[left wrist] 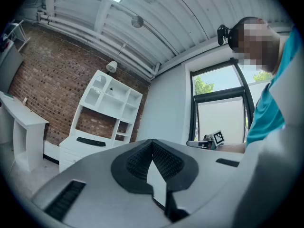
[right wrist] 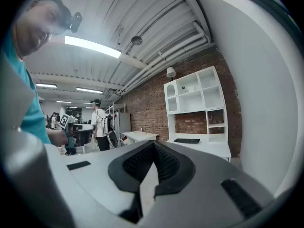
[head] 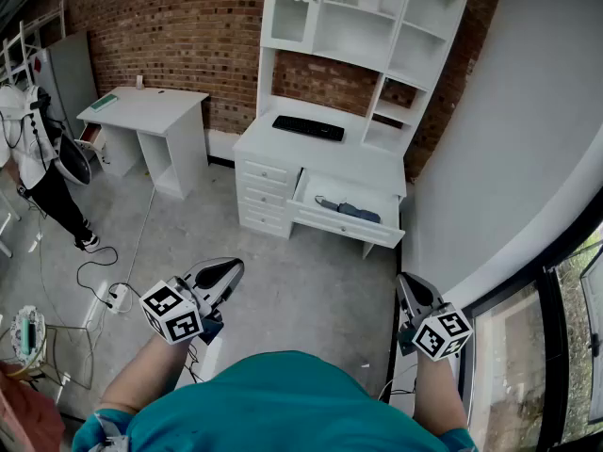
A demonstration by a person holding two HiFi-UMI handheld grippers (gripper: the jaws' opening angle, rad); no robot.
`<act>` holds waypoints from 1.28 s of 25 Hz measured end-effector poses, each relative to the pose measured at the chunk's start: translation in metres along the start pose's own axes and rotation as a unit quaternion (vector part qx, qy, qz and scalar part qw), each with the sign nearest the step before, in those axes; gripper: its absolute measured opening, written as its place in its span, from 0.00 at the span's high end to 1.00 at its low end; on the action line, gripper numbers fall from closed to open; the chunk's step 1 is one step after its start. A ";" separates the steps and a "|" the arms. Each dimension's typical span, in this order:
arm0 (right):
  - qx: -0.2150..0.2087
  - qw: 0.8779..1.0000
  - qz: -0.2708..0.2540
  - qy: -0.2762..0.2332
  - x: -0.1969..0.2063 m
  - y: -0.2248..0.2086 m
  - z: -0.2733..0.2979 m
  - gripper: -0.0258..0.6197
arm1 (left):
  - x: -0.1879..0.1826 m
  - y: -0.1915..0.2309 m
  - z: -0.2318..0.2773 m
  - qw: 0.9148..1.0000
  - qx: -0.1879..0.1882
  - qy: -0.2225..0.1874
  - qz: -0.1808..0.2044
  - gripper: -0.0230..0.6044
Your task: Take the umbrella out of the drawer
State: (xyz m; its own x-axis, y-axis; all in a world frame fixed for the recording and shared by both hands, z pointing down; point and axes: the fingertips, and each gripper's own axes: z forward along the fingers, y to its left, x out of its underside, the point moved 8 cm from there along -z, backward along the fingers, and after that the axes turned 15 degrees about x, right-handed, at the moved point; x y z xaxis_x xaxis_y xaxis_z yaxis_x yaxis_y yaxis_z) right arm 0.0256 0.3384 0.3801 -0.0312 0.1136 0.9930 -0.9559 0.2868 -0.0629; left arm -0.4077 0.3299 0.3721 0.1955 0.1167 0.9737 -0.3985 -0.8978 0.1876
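A dark folded umbrella (head: pixel 347 209) lies in the open drawer (head: pixel 341 225) of a white desk with a shelf unit (head: pixel 325 144), across the floor from me. My left gripper (head: pixel 229 271) is held low at the left, far short of the desk, its jaws shut and empty. At the lower right my right gripper (head: pixel 407 282) is likewise shut on nothing. In the left gripper view the black pads (left wrist: pixel 166 161) meet, with the desk (left wrist: pixel 90 141) distant. The right gripper view shows closed pads (right wrist: pixel 164 163) and the desk (right wrist: pixel 197 144) at the right.
A black keyboard (head: pixel 308 127) lies on the desk top. A second white desk (head: pixel 146 111) stands at the back left, with a person (head: pixel 38 158) beside it. A power strip (head: pixel 118 298) and cables lie on the floor. A grey wall (head: pixel 509 130) and window (head: pixel 565 347) run along the right.
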 end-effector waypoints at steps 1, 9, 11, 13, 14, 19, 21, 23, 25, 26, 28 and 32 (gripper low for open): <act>0.001 1.000 0.001 -0.001 -0.001 -0.002 0.001 0.93 | 0.000 0.001 0.003 1.000 0.003 0.000 0.002 0.94; -0.006 1.000 -0.005 0.002 0.000 -0.012 0.011 0.93 | 0.002 0.004 0.021 1.000 0.008 0.001 -0.001 0.94; -0.008 1.000 -0.004 0.002 0.000 -0.016 0.014 0.93 | 0.004 0.005 0.026 1.000 0.008 0.001 -0.003 0.94; -0.011 1.000 -0.003 0.001 -0.002 -0.020 0.016 0.93 | 0.006 0.006 0.032 1.000 0.008 0.002 -0.005 0.94; -0.012 1.000 -0.002 0.000 -0.002 -0.023 0.017 0.93 | 0.006 0.006 0.035 1.000 0.007 0.001 -0.005 0.94; -0.014 1.000 -0.001 0.001 -0.007 -0.043 0.018 0.93 | 0.009 0.002 0.056 1.000 0.000 0.002 -0.002 0.94; -0.014 1.000 -0.005 0.003 -0.008 -0.051 0.018 0.93 | 0.011 0.001 0.067 1.000 0.000 0.002 0.000 0.94; -0.013 1.000 -0.008 0.002 -0.009 -0.063 0.017 0.93 | 0.012 -0.002 0.079 1.000 0.000 0.002 0.003 0.94; -0.013 1.000 -0.009 0.002 -0.009 -0.076 0.014 0.93 | 0.014 -0.008 0.094 1.000 0.001 0.002 0.006 0.94; -0.014 1.000 -0.011 0.003 -0.009 -0.084 0.011 0.93 | 0.016 -0.011 0.102 1.000 0.000 0.002 0.007 0.94; -0.017 1.000 -0.015 0.006 -0.008 -0.097 0.008 0.93 | 0.019 -0.016 0.118 1.000 -0.001 0.001 0.007 0.94; -0.021 0.999 -0.030 0.013 -0.009 -0.121 0.003 0.93 | 0.024 -0.024 0.154 1.000 0.006 -0.001 0.003 0.94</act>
State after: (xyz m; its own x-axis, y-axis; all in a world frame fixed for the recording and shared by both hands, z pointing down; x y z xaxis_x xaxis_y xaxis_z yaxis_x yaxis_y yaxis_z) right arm 0.1405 0.3002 0.3791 0.0335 0.1190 0.9923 -0.9430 0.3326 -0.0081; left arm -0.2557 0.2887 0.3713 0.1938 0.1102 0.9748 -0.3896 -0.9033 0.1795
